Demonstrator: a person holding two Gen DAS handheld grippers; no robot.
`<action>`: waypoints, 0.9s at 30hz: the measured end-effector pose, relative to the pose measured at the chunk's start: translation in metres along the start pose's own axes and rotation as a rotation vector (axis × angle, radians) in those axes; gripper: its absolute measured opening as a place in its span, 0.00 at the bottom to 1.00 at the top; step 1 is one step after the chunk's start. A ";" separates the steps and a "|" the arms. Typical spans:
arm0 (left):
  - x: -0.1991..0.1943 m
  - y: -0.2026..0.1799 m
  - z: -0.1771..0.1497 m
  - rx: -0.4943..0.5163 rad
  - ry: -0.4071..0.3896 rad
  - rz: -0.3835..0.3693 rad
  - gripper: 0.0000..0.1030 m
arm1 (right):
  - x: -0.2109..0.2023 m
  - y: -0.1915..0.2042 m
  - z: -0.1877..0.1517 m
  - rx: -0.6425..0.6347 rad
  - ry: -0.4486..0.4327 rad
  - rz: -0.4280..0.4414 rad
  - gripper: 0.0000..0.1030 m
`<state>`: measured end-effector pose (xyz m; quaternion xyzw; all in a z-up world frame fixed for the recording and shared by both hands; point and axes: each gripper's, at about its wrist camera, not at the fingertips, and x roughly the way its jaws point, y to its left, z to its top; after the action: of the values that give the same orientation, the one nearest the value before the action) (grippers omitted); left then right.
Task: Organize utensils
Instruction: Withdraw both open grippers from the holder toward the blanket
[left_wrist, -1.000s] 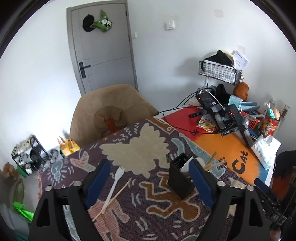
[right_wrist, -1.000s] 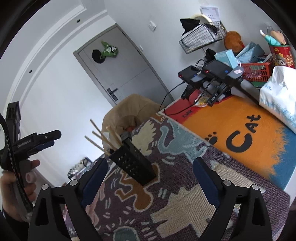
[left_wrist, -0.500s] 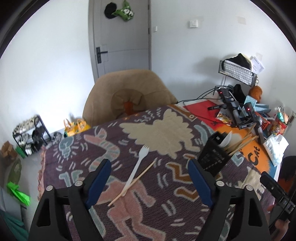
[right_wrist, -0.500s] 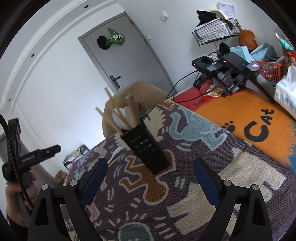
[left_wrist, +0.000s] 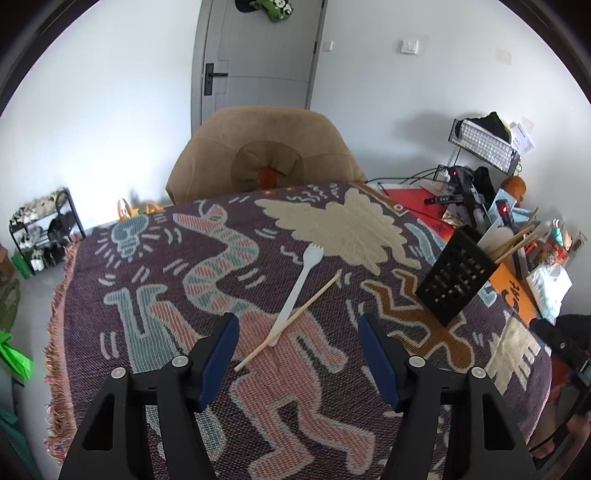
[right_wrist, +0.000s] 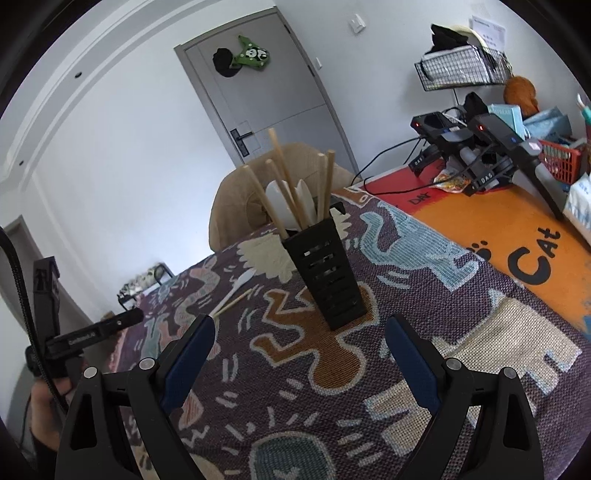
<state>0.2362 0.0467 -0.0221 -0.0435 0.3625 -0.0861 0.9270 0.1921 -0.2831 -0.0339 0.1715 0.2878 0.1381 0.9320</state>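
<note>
A white plastic fork lies on the patterned blanket, crossed by a single wooden chopstick. My left gripper is open and empty, just short of their near ends. A black slotted utensil holder stands to the right with several chopsticks and white utensils in it. In the right wrist view the holder stands upright ahead of my open, empty right gripper. The fork and chopstick lie beyond it at left.
A tan chair stands at the table's far edge. An orange mat at the right carries chargers, a tissue pack, a red basket and a wire rack. The blanket's fringed edge runs along the left.
The left gripper has swung left and come down over the fork and chopstick. The right gripper has turned so the holder stands centred and upright ahead of it. Both stay open.
</note>
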 end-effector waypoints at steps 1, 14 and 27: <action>0.002 0.002 -0.001 0.007 0.002 -0.009 0.61 | 0.000 0.002 0.000 -0.006 0.000 -0.003 0.91; 0.033 0.039 -0.022 -0.007 0.062 0.005 0.51 | 0.015 0.020 -0.005 -0.046 0.054 -0.030 0.91; 0.050 0.051 -0.039 0.008 0.128 0.046 0.38 | 0.027 0.030 -0.009 -0.066 0.073 -0.025 0.91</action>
<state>0.2522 0.0861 -0.0914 -0.0258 0.4217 -0.0686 0.9038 0.2035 -0.2449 -0.0417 0.1319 0.3191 0.1423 0.9276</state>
